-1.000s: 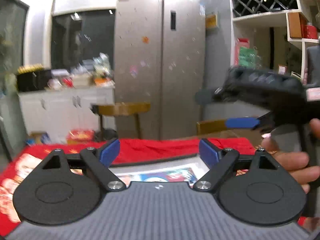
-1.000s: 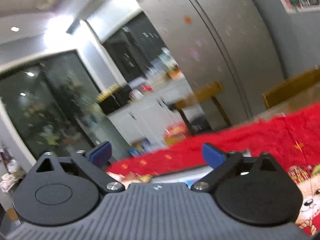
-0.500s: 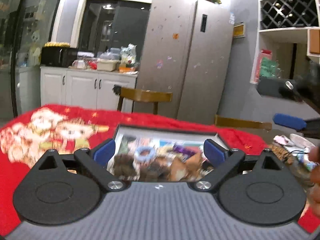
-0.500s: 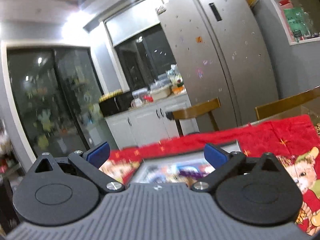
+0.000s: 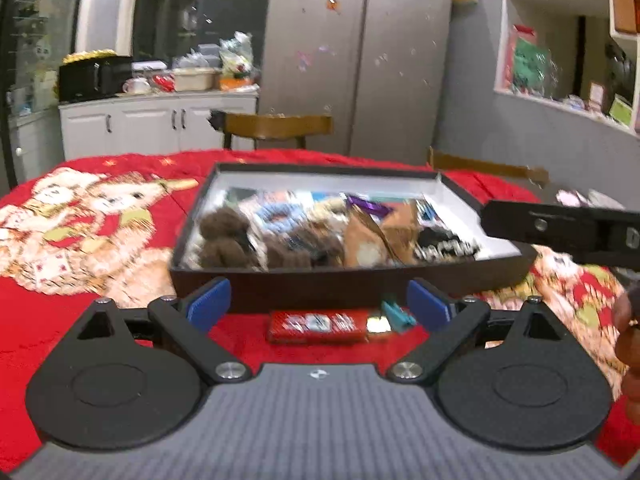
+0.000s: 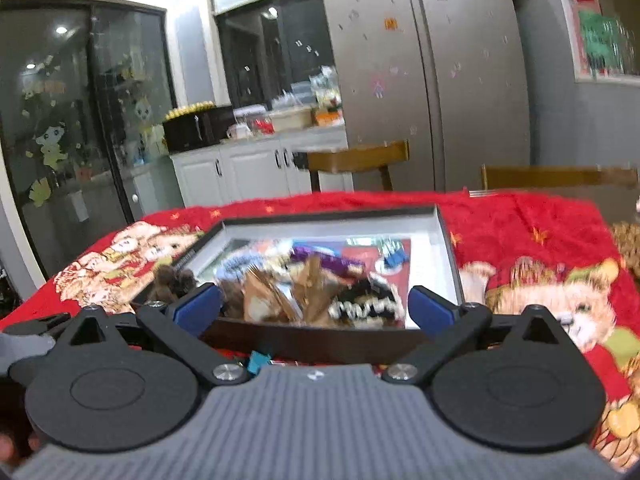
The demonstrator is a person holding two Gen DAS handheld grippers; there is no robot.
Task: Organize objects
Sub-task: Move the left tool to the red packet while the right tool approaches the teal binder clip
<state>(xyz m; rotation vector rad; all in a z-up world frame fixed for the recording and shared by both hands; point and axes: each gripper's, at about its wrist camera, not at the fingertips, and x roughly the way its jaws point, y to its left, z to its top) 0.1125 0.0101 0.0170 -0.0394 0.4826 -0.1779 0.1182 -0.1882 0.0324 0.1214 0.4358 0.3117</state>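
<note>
A shallow black box point(image 5: 340, 288) with a white inside sits on a red bear-print blanket point(image 5: 80, 300). It holds several jumbled items: brown fluffy pieces point(image 5: 224, 236), a blue scrunchie point(image 5: 276, 214), brown packets point(image 5: 364, 240). A red flat packet point(image 5: 320, 325) and a teal clip point(image 5: 396, 316) lie in front of the box. My left gripper point(image 5: 318, 306) hangs open just above the packet, nothing between its pads. My right gripper point(image 6: 314, 310) is open before the box's near wall point(image 6: 320, 340). In the left wrist view it shows as a black bar point(image 5: 560, 232) at the right.
Two wooden chairs point(image 5: 276, 126) point(image 5: 488, 168) stand behind the table, with a steel fridge point(image 5: 360, 60) and a cluttered white cabinet point(image 5: 160, 120) beyond. A person's hand point(image 5: 630, 344) is at the right edge. The blanket's left part carries nothing.
Both grippers have sunk and tipped downward. The box and its contents have come fully into view, and the red packet and teal clip now show between the left fingers.
</note>
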